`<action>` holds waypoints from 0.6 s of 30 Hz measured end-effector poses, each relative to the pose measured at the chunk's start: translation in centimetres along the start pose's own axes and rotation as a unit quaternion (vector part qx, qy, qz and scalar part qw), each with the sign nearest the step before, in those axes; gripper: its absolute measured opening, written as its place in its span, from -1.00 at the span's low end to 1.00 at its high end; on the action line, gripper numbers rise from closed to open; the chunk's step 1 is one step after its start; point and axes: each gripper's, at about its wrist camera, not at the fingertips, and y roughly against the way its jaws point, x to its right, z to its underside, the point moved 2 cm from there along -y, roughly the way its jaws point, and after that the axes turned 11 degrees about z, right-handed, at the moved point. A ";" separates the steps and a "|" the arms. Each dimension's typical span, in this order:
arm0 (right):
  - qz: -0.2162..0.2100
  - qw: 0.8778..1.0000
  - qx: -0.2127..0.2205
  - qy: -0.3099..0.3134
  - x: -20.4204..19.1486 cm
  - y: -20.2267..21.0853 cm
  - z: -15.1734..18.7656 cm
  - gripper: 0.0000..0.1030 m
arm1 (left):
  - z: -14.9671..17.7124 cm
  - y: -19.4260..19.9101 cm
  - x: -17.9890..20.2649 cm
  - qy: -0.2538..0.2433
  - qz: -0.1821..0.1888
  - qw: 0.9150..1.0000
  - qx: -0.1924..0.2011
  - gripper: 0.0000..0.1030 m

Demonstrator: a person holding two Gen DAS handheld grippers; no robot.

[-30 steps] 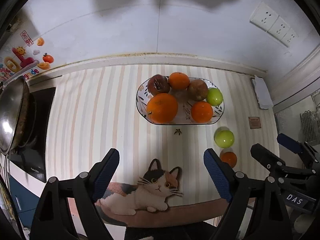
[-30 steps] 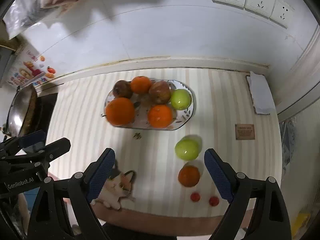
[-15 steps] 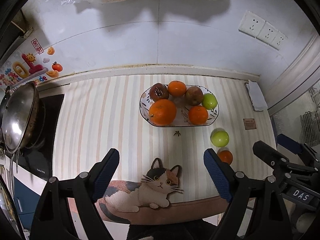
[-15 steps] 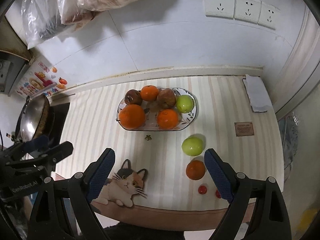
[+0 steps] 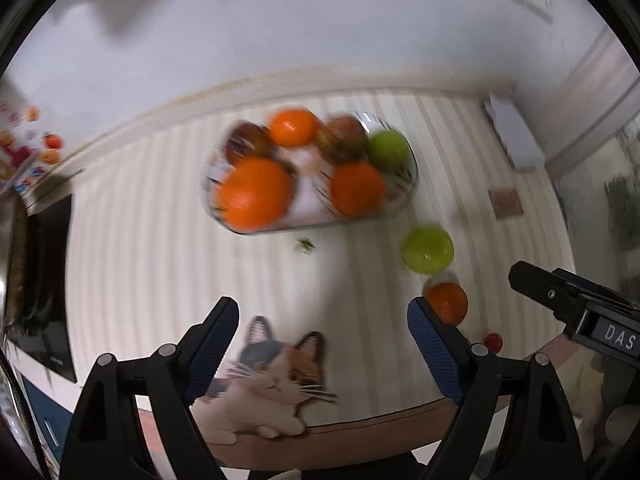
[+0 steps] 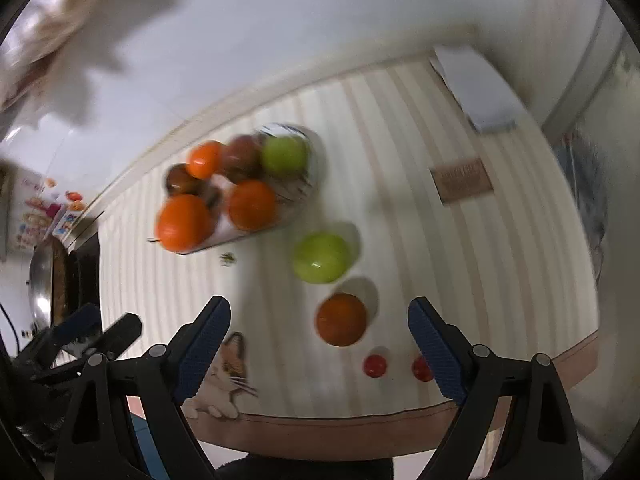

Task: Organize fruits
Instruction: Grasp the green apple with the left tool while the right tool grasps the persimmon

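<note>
A glass fruit bowl (image 5: 406,192) (image 6: 310,184) on the striped counter holds oranges, dark red fruits and a green apple. A loose green apple (image 5: 427,249) (image 6: 321,257) and a loose orange (image 5: 447,303) (image 6: 341,319) lie on the counter to its right. Two small red tomatoes (image 6: 375,366) lie near the front edge. My left gripper (image 5: 323,346) is open and empty above the cat picture. My right gripper (image 6: 319,346) is open and empty, with the loose orange just ahead between its fingers. Both views are blurred.
A wok (image 6: 42,280) and black stove (image 5: 52,276) stand at the left. A cat picture (image 5: 276,376) marks the counter's front edge. A white cloth (image 5: 510,136) and a small brown card (image 6: 462,180) lie at the right. The wall runs behind the bowl.
Both grippers have moved down and closer to the counter, and the right one has swung right toward the loose fruit. Both stay open. No fruit has moved.
</note>
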 end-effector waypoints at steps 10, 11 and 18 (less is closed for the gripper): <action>-0.033 0.991 -0.129 -0.031 1.3 -12.8 2.2 0.36 | -0.8 -8.8 1.5 -0.062 -0.074 0.992 -0.081 0.67; -0.040 0.989 -0.137 -0.036 1.2 -13.7 2.5 0.34 | -0.8 -9.2 1.3 -0.063 -0.076 0.991 -0.086 0.67; -0.031 0.993 -0.105 -0.031 1.6 -14.2 2.2 0.14 | -2.7 -9.4 0.6 -0.012 -0.015 0.996 -0.088 0.67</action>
